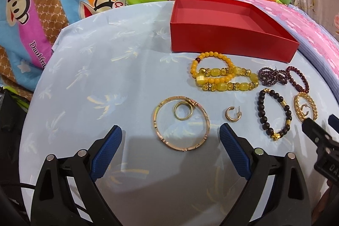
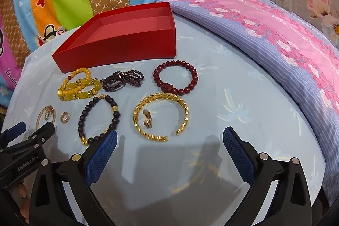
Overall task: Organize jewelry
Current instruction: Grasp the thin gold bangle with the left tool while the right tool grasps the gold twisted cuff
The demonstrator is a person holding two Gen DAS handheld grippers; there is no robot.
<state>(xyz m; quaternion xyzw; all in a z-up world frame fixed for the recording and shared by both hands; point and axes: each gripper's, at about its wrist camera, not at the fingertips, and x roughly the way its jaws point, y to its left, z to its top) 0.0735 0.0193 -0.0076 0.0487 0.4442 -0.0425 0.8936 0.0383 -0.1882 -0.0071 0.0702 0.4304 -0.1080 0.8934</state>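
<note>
Left wrist view
Left gripper [image 1: 170,133]: jaws spread wide, holding nothing; blue pads hang low in frame, either side of the bangle's near edge, touching none of it as far as shows.
Bangle [image 1: 181,123]: thin gold hoop, centre frame, flat on the pale blue cloth [image 1: 95,82]; a ring [image 1: 183,110] lies inside its upper part.
Earring [image 1: 232,113]: small gold hoop just right of the bangle.
Yellow beads [image 1: 222,75]: two overlapping bracelets, right of centre, just below the red box [image 1: 228,41].
Box: open, nothing seen inside, upper right of centre.
Right gripper [image 1: 317,126]: only its tips show at the right edge, near the gold cuff [image 1: 305,106]; spread cannot be told here.
Writing: "Daul fra…" on the striped quilt at left; "PF" repeated on the brown bands.

Right wrist view
Right gripper [image 2: 169,141]: jaws spread wide, nothing held; its left pad sits just beside the dark bead bracelet [image 2: 98,118].
Seen better here: the cuff as an open gold band, centre, with a small ring [image 2: 147,119] inside; the red bead bracelet [image 2: 177,76] whole, above it; purple bead strand [image 2: 121,79] between red and yellow beads.
Box: upper left of centre, open.
Left gripper: tip at lower left edge, over the bangle.
Writing: "GenRobot.AI" on the left gripper's body.
</note>
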